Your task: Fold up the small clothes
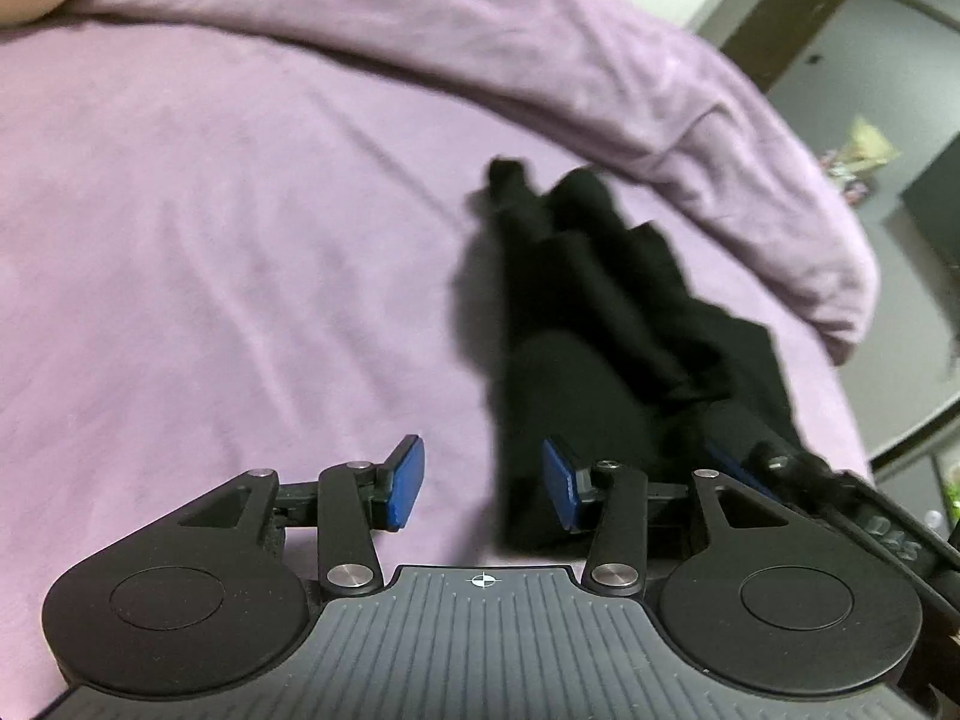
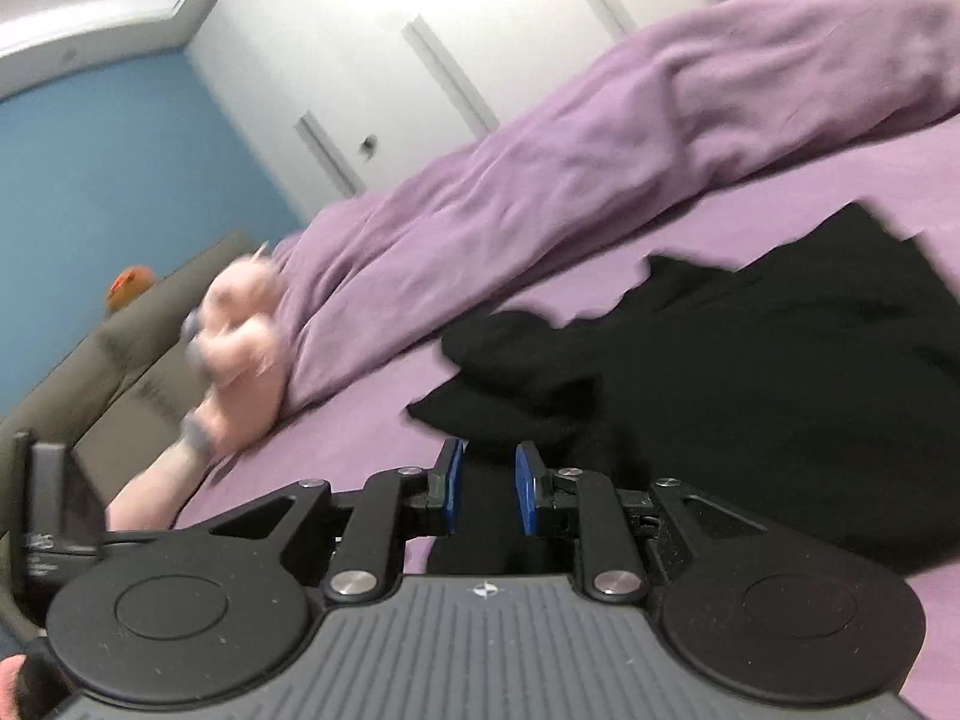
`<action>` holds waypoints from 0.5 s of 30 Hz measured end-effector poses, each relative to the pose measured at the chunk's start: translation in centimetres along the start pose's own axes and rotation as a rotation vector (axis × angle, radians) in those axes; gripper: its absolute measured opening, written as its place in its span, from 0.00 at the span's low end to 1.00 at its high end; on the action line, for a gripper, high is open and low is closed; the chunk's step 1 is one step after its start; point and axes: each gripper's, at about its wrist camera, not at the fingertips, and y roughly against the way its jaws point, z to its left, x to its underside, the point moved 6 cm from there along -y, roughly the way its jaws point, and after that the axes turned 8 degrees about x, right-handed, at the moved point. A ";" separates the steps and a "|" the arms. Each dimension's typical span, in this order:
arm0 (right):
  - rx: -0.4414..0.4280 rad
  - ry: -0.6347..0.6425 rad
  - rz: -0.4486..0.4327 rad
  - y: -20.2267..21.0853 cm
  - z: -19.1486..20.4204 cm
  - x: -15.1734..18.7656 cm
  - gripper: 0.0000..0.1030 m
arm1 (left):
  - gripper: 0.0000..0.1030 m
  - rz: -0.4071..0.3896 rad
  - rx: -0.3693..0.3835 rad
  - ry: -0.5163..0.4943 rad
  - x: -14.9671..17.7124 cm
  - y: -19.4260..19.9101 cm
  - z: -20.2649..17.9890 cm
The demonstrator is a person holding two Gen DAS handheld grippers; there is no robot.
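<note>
A small black garment (image 1: 600,324) lies crumpled on the purple bed sheet (image 1: 210,240). My left gripper (image 1: 483,486) is open, its blue pads wide apart, and the garment's near edge lies by the right pad. In the right wrist view the same black garment (image 2: 720,372) spreads ahead and to the right. My right gripper (image 2: 487,492) has its blue pads partly closed with black cloth lying between them; I cannot tell if they pinch it. The other gripper's body shows at the right edge of the left wrist view (image 1: 840,498).
A rolled purple duvet (image 1: 600,72) runs along the far side of the bed, also in the right wrist view (image 2: 600,150). A pink plush toy (image 2: 240,348) lies at the bed's edge by a brown sofa (image 2: 138,372). White doors (image 2: 420,60) stand behind.
</note>
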 end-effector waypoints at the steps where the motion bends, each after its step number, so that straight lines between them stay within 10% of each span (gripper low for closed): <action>1: 0.055 -0.001 0.037 -0.9 -0.6 0.5 0.19 | 0.49 0.007 -0.005 0.003 0.2 0.0 0.4; 3: 0.212 -0.040 0.099 -2.1 -3.2 1.6 0.13 | 0.54 0.008 0.010 -0.005 0.4 0.0 0.6; 7: 0.167 -0.229 0.095 -0.6 -5.8 1.1 0.07 | 0.66 -0.004 -0.011 -0.018 0.9 0.3 1.1; 9: 0.190 -0.141 0.005 0.9 -4.9 -0.4 0.23 | 0.70 -0.019 -0.038 -0.009 1.0 0.6 1.3; 11: 0.224 0.037 -0.092 1.9 -2.9 -1.9 0.60 | 0.72 -0.037 -0.048 -0.010 1.3 0.9 1.1; 15: 0.178 0.305 -0.060 -0.8 1.0 -2.3 0.67 | 0.75 -0.065 -0.087 -0.019 2.0 2.0 1.4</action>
